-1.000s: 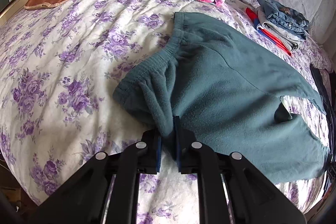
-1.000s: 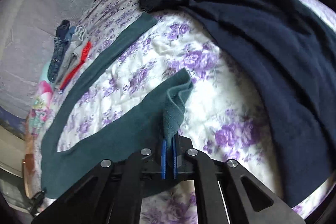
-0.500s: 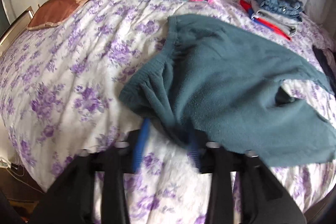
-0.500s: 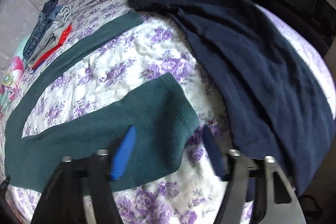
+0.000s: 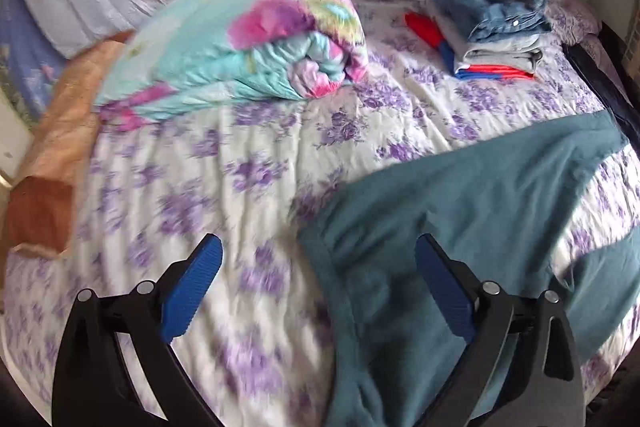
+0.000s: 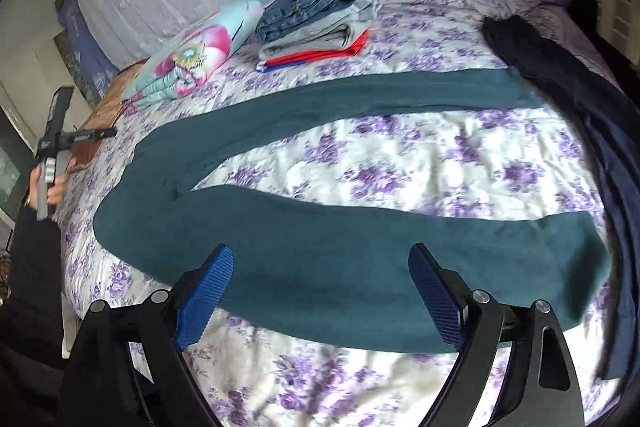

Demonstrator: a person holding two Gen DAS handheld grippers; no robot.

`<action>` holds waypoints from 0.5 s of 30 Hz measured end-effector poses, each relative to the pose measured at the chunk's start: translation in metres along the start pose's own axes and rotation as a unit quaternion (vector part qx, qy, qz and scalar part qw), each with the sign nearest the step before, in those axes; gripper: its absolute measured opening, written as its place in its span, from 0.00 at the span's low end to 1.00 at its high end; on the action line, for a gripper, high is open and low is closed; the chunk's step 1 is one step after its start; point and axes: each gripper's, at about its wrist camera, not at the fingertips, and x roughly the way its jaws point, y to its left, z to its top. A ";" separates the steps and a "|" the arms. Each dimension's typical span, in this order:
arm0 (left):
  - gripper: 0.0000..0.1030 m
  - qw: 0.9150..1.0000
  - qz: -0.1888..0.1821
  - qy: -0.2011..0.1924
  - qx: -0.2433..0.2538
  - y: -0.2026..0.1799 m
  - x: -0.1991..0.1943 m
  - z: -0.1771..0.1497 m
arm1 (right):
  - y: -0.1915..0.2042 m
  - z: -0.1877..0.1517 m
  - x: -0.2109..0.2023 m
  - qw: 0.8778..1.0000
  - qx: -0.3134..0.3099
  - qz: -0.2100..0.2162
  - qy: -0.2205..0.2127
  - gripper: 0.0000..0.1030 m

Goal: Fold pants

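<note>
The teal pants [image 6: 360, 259] lie flat on the bed, bent into a U with one leg near me and the other leg [image 6: 380, 93] farther back. My right gripper [image 6: 320, 283] hovers over the near leg, jaws opening wide, pads touching no cloth. In the left wrist view the waist end of the pants [image 5: 460, 195] spreads to the right. My left gripper [image 5: 318, 267] hangs above its edge, jaws opening, nothing held between the blue pads [image 5: 192, 287].
A dark navy garment [image 6: 580, 99] lies along the bed's right side, over the far leg's end. A stack of folded clothes [image 6: 320, 19] and a folded floral quilt [image 5: 240, 39] sit at the back. A brown pillow [image 5: 52, 183] is left. A hand [image 6: 54, 187] holds the other tool.
Both grippers were shut on the teal pants, then opened and let go. Both have lifted and drawn back, rolling as they went. The pants now lie flat.
</note>
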 end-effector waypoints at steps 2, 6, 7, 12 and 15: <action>0.92 0.999 -0.042 0.027 -0.013 0.010 0.034 0.014 | 0.012 0.001 0.004 1.000 -0.011 -0.006 0.008 0.87; 0.92 0.987 -0.143 0.074 -0.011 0.014 0.084 0.022 | 0.023 0.011 0.012 0.999 -0.018 -0.029 0.015 0.87; 0.92 0.983 -0.163 0.079 -0.002 0.011 0.093 0.021 | 0.025 0.016 0.017 0.999 -0.024 -0.034 0.021 0.88; 0.35 0.985 -0.166 0.032 0.039 0.002 0.100 0.012 | 0.077 0.081 0.071 0.989 -0.135 0.004 0.054 0.88; 0.07 0.983 -0.173 0.010 0.067 -0.006 0.087 0.009 | 0.124 0.134 0.113 0.968 -0.235 0.071 0.056 0.88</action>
